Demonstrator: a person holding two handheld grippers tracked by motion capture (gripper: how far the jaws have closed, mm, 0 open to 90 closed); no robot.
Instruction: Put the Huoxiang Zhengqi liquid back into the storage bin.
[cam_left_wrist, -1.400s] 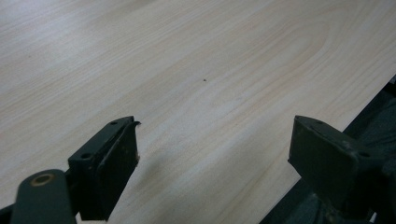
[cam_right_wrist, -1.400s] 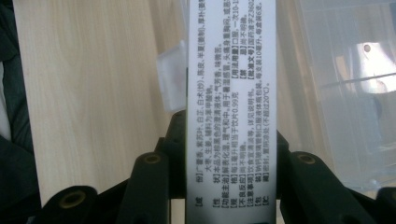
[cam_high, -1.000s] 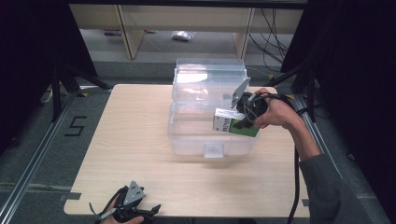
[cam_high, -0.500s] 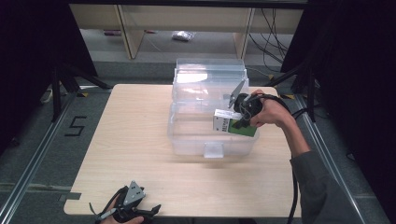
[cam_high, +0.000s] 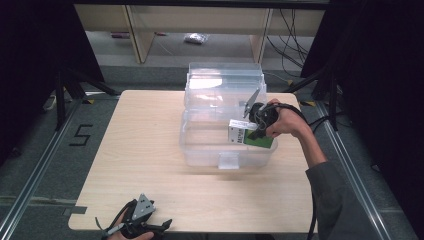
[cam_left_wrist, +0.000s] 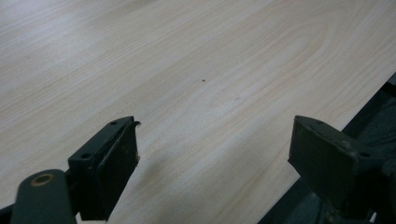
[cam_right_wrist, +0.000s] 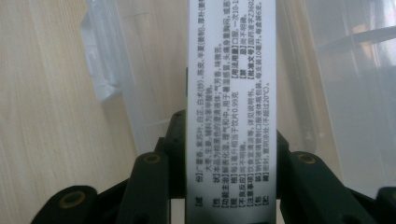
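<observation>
A green and white medicine box (cam_high: 248, 136) hangs just above the right front part of a clear plastic bin (cam_high: 200, 140) on the table. My right gripper (cam_high: 256, 126) is shut on it. In the right gripper view the box's printed white side (cam_right_wrist: 231, 98) stands upright between the two black jaws, with the bin's wall (cam_right_wrist: 119, 79) below. My left gripper (cam_high: 145, 225) rests at the table's front edge, left of centre. Its jaws stand wide apart over bare wood (cam_left_wrist: 205, 93) with nothing between them.
The bin's clear lid (cam_high: 224, 82) stands up behind it at the table's far side. The wooden table (cam_high: 135, 145) is bare to the left and front of the bin. Shelving and cables lie on the floor beyond the table. The table's edge (cam_left_wrist: 364, 107) runs close to my left gripper.
My right gripper has come down and slightly left with the box, toward the bin's opening. The left gripper has stayed where it was.
</observation>
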